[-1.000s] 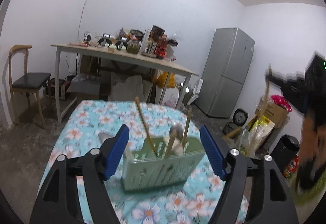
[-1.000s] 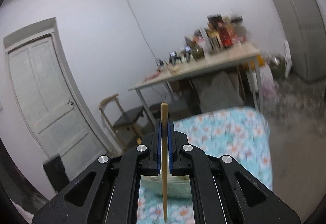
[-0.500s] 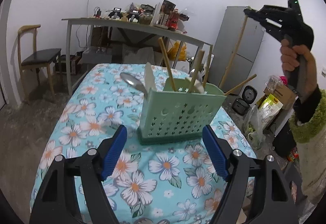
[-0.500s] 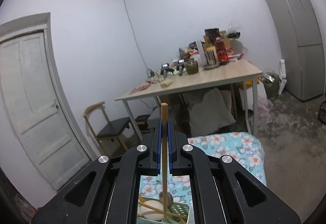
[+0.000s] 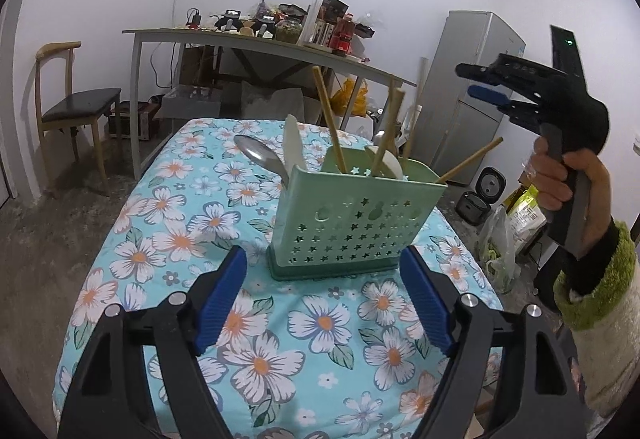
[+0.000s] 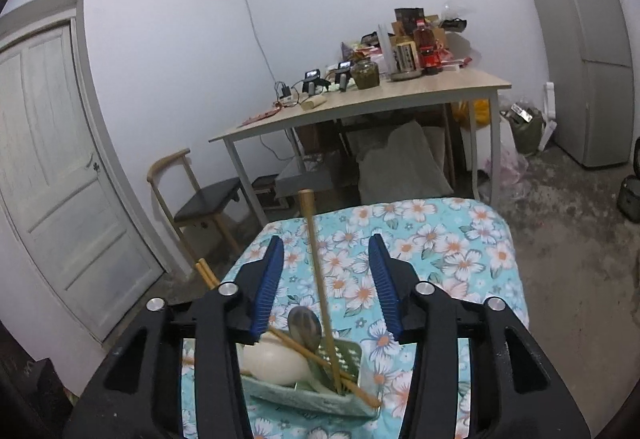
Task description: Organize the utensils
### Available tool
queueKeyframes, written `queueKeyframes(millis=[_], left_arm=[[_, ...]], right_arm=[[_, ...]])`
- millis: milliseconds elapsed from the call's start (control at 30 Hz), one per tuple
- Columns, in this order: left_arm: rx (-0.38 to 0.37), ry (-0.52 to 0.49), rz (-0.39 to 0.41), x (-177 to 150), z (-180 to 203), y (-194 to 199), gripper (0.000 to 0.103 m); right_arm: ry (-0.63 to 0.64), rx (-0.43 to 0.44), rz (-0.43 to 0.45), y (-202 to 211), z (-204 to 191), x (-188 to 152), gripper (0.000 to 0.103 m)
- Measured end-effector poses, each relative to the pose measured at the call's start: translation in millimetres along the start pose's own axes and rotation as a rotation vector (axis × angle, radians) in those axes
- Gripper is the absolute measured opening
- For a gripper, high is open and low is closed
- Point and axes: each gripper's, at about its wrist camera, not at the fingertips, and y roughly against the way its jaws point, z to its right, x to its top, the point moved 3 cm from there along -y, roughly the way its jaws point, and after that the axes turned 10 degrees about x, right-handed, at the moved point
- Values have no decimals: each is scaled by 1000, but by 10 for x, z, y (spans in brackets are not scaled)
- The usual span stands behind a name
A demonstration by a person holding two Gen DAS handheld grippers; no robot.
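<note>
A pale green perforated caddy [image 5: 352,215] stands on the flowered tablecloth [image 5: 168,223]. It holds several wooden chopsticks, a metal spoon [image 5: 260,155] and a white spoon [image 5: 294,147]. My left gripper [image 5: 324,291] sits low just in front of the caddy, jaws opening, pads clear of its sides. From above, the caddy [image 6: 312,395] lies under my right gripper [image 6: 326,279], whose jaws are opening. A chopstick [image 6: 316,271] stands loose between them, touching neither pad, its lower end in the caddy. The right gripper [image 5: 484,83] also shows in a person's hand above the caddy's right.
A wooden table [image 6: 400,99] crowded with bottles and jars stands behind the small cloth-covered table. A chair [image 5: 76,107] is at the left, a grey fridge [image 5: 464,87] at the right, a white door [image 6: 52,175] on the left wall. Bags lie on the floor [image 5: 504,239].
The right gripper came down over the caddy with the chopstick, then its jaws parted and released it into the caddy. The left gripper sank toward the table.
</note>
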Motion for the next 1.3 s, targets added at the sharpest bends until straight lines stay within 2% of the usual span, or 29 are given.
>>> queueKeyframes(millis=[300,533,633,733,867,1033,1167,1300], left_arm=[[-13,-27,-5,-12,154,-16,79],[28,-37,-24,-37,215,-32,91],[84,-44,-31,-36,234,-45,97],[140,-42,-46,-45,241,-71,97],[219,-21,-107,-112,259,-149,97],[329,-25,-172,-241,306,-209,97],[425,-70,-161,-287,393,-193,97],[485,-98,-141,-290,480,-149,97]], right_arm=[[-29,22,37,361,21,-70,53],[-69,28,-16,498,32,-387,65],[-35,4,-71,554,-57,-635,73],[27,-56,-138,600,-161,-925,83],[86,-129,-219,624,-268,-1286,92],[103,-174,-280,661,-299,-1607,95],[91,-218,-278,709,-266,-1669,95],[104,-287,-265,756,-218,-1659,95]])
